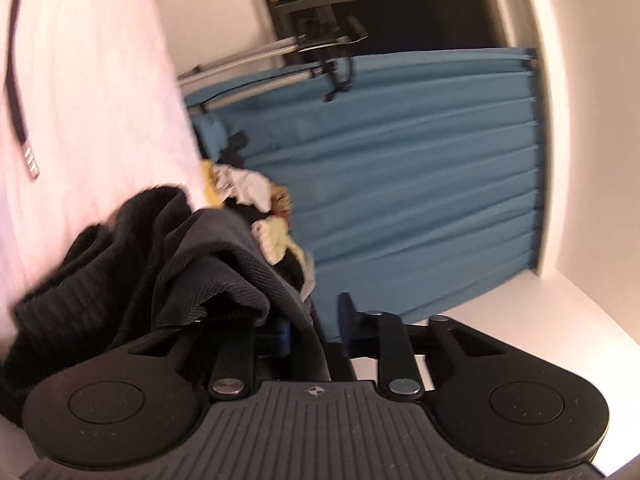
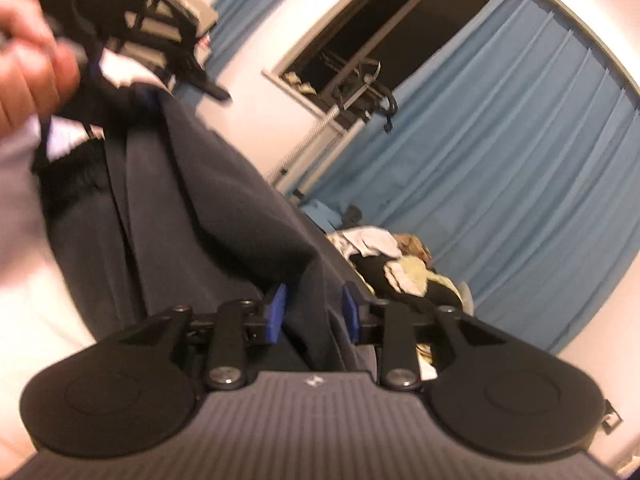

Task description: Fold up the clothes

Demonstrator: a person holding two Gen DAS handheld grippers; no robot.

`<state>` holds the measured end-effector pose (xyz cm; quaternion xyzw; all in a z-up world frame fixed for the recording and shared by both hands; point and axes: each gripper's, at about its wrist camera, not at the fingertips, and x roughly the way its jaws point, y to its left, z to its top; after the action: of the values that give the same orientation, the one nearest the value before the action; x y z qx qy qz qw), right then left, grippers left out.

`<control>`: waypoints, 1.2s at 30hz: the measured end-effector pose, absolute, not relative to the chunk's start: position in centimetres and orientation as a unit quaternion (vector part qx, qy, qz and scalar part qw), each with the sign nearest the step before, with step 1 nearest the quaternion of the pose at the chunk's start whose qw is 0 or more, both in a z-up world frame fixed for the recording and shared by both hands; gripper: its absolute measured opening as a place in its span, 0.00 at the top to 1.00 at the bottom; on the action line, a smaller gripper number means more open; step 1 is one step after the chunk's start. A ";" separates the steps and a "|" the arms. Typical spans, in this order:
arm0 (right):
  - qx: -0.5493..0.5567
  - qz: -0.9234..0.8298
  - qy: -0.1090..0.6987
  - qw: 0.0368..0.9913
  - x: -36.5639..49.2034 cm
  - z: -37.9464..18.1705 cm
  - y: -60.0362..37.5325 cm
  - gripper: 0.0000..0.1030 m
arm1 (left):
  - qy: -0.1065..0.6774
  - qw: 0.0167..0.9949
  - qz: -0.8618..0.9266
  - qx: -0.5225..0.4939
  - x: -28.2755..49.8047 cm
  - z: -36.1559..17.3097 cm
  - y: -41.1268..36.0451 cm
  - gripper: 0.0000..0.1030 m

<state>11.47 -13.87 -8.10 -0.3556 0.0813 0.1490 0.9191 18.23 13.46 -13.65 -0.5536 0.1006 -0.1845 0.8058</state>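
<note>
Dark grey garment [image 2: 192, 216] hangs stretched between both tools, in front of the blue curtain [image 2: 500, 168]. Right gripper [image 2: 314, 312] has cloth between its blue pads [image 2: 278, 312]; grip cannot be confirmed (frame blurred). Left gripper [image 1: 316, 328] pinches bunched fabric. Clothes pile [image 2: 400, 264] lies below the curtain.

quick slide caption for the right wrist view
Right gripper with dark grey garment between its blue pads, left gripper holding the far end, laundry pile before blue curtains.
</note>
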 end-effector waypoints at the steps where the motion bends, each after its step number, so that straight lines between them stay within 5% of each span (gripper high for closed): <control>1: -0.367 0.156 0.083 0.913 11.5 -8.3 -13.4 0.68 | 0.094 0.812 -0.187 -0.545 17.8 -13.2 13.4 0.82; 5: -0.405 0.121 0.063 0.904 11.5 -8.6 -13.5 0.68 | 0.082 0.815 -0.185 -0.543 16.5 -11.9 13.9 0.86; 15: -0.392 0.069 0.188 0.898 11.2 -8.5 -19.9 0.61 | 0.109 0.810 -0.179 -0.547 16.2 -11.6 14.7 0.85; 17: -0.376 0.073 0.217 0.898 11.8 -8.8 -20.7 0.61 | 0.118 0.812 -0.176 -0.543 16.4 -11.8 14.7 0.81; 19: -0.369 0.076 0.220 0.900 12.1 -9.0 -20.8 0.61 | 0.126 0.820 -0.167 -0.533 16.4 -11.7 14.5 0.55; 21: -0.370 0.079 0.206 0.902 12.1 -9.3 -20.5 0.61 | 0.131 0.826 -0.163 -0.524 16.7 -11.6 14.3 0.50; 24: -0.366 0.087 0.162 0.912 12.5 -9.4 -20.2 0.62 | 0.127 0.840 -0.151 -0.505 16.7 -11.3 13.8 0.59; 25: -0.357 0.093 0.149 0.917 12.7 -9.1 -20.1 0.62 | 0.125 0.846 -0.144 -0.498 16.7 -11.1 13.7 0.78; 27: -0.338 0.103 0.127 0.927 12.8 -8.2 -19.8 0.63 | 0.118 0.847 -0.136 -0.500 16.4 -10.8 13.8 0.96; 36: -0.345 0.088 0.118 0.927 12.2 -6.8 -19.8 0.57 | 0.099 0.852 -0.126 -0.499 10.7 -7.8 12.9 0.97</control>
<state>12.22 -19.79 -6.76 -0.3445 0.1183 0.0878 0.9271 10.72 12.90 -7.81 -0.4987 0.0986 -0.1263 0.8518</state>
